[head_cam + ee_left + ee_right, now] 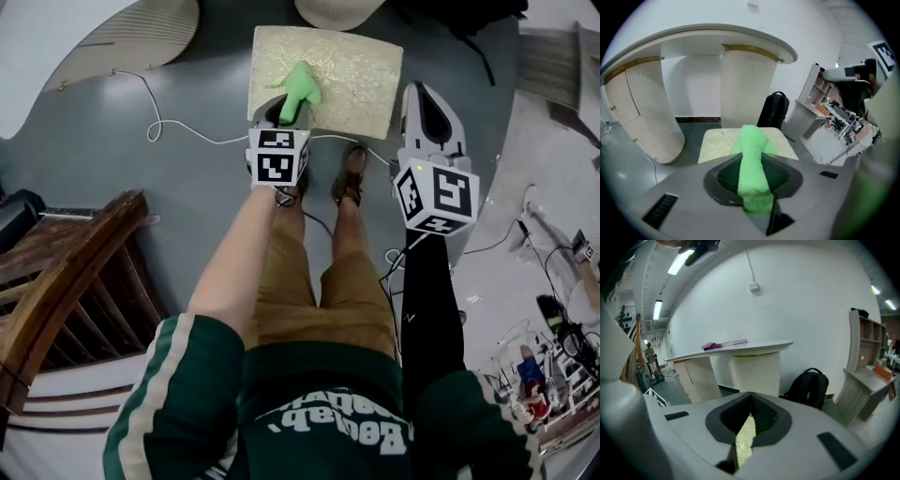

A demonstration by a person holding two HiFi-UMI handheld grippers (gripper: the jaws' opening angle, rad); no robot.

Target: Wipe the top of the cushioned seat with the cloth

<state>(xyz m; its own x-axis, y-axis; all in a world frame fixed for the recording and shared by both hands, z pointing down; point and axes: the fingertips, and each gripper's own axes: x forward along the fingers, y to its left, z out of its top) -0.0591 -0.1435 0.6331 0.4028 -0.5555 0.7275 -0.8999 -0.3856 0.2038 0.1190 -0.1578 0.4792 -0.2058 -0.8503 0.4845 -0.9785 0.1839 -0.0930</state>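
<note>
Pinching a green cloth (300, 86) between its jaws, the left gripper (284, 112) hung at the near edge of the cushioned seat (361, 70), the cloth's free end reaching over the pale patterned top. The right gripper (424, 92) was held just beside the seat's right side, its jaws pressed together with nothing between them. The seat stood on the grey floor (187, 197) before the person's shoes (352, 178), a black backpack (773, 110) beyond it.
</note>
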